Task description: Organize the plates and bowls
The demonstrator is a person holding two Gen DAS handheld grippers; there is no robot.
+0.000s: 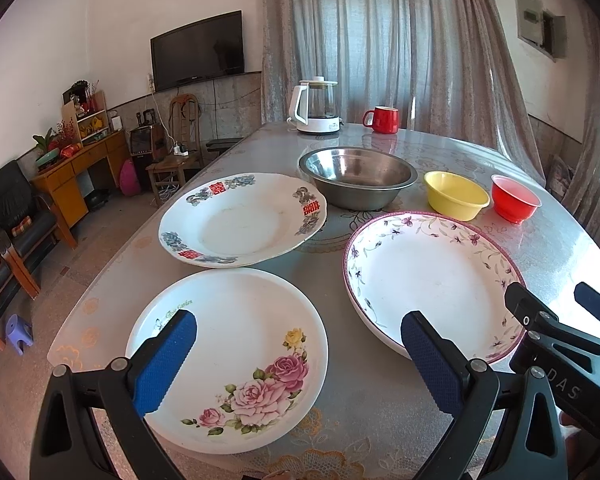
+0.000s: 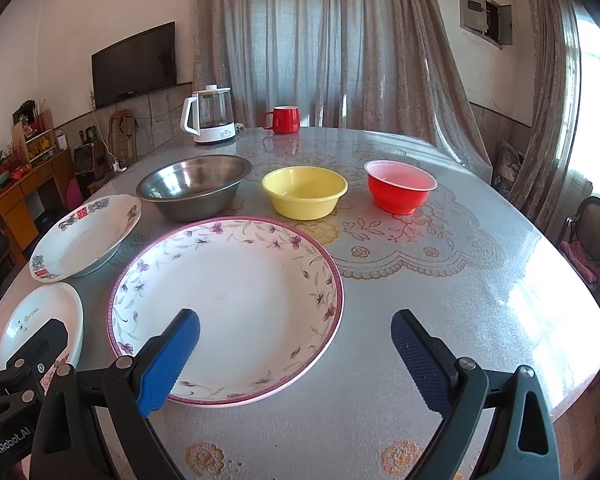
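Living-room bench point(image 2: 440, 300) | three plates: rose point(image 1: 236, 360), vine-rim point(image 2: 228, 304), red-emblem point(image 1: 240, 220), all apart, unstacked | steel point(image 2: 196, 188), yellow point(image 2: 304, 192), red point(image 2: 400, 186) bowls in row, unnested | left gripper point(image 1: 300, 356), right gripper point(image 2: 296, 356) jaws apart, empty | task unstarted

The steel bowl point(image 2: 194, 190) is bare metal, brushed dull inside with soft reflections. The yellow bowl point(image 2: 305, 192) and red bowl point(image 2: 400, 186) look like smooth plastic, the red one slightly translucent at its pale rim. The three plates, the rose plate point(image 1: 228, 360), the purple-vine plate point(image 2: 226, 308) and the red-character plate point(image 1: 242, 220), are glossy glazed ceramic. The table point(image 2: 440, 312) carries a shiny, finely pebbled clear cover over lace-patterned cloth. The gripper pads point(image 2: 168, 364) are blue, matt and knurled, on black plastic arms.
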